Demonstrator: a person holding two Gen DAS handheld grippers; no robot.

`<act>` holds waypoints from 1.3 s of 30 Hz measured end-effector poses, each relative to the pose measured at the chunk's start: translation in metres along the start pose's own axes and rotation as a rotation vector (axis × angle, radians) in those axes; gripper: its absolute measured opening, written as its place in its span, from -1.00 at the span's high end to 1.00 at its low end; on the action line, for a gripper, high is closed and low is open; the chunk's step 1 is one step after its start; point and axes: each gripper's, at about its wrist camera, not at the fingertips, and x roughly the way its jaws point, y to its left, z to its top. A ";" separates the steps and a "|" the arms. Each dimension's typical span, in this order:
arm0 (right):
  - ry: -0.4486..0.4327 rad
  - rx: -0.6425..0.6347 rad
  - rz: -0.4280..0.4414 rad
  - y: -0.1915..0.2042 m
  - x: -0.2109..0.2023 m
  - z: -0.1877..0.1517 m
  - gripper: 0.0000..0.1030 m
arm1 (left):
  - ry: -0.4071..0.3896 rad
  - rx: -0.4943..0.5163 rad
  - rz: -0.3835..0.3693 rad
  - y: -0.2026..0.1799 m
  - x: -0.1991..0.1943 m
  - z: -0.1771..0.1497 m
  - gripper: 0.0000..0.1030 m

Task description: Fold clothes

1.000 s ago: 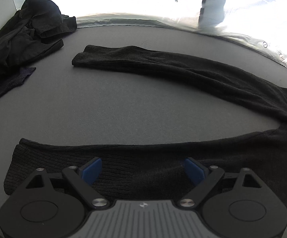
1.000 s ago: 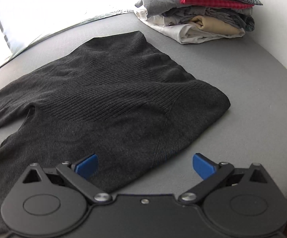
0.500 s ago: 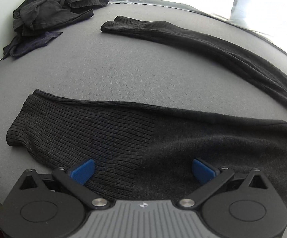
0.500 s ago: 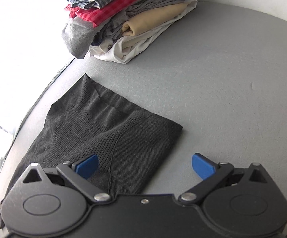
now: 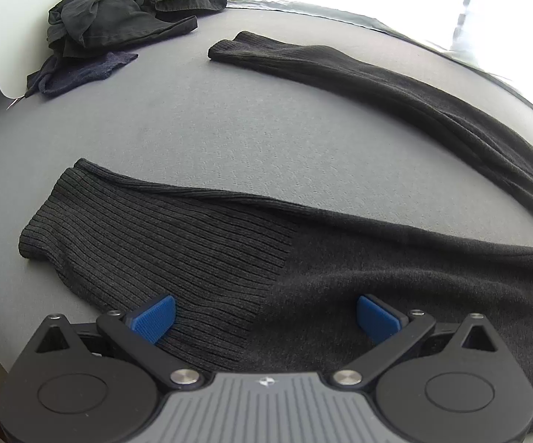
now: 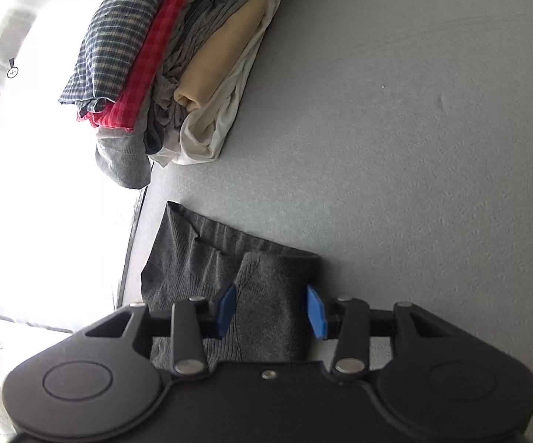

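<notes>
Pile of dark clothes [image 5: 118, 26]: heaped and unfolded at the far left of the bench [image 5: 229, 129], well apart from the work in hand.
Garment: dark knitted leggings [image 5: 340, 258], spread flat on the grey bench; the near leg runs under the left tool, the far leg [image 5: 377, 77] lies beyond it with bare bench between them.
Ribbed cuff [image 5: 137, 229]: the end of the near leg, flat, to the left of the left tool.
Left tool [image 5: 266, 319]: jaws at their widest, poised just over the near leg with nothing gripped; whether the blue pads [image 5: 155, 317] touch the knit cannot be told.
Right tool [image 6: 272, 310]: turned on its side at the waist end of the leggings [image 6: 266, 277], jaws closing with a raised fold of knit between them; a gap shows at the right-hand pad, so it does not look pinched yet.
Folded stack [image 6: 177, 62]: checked, red, grey, tan and white pieces, piled neatly beyond the waist end.
Handling, as I judge it: light, soft, stretchy and limp; it will sag and drag on the felt-like bench instead of holding a shape.
Where to grip, as I judge it: at doubled edges, meaning the waistband corner and the ribbed cuff, where the knit is thickest and least likely to slip free.
</notes>
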 end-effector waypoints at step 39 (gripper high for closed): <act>-0.096 -0.523 -0.290 0.051 0.014 -0.060 0.88 | -0.065 -0.318 -0.282 0.100 -0.027 0.005 -0.99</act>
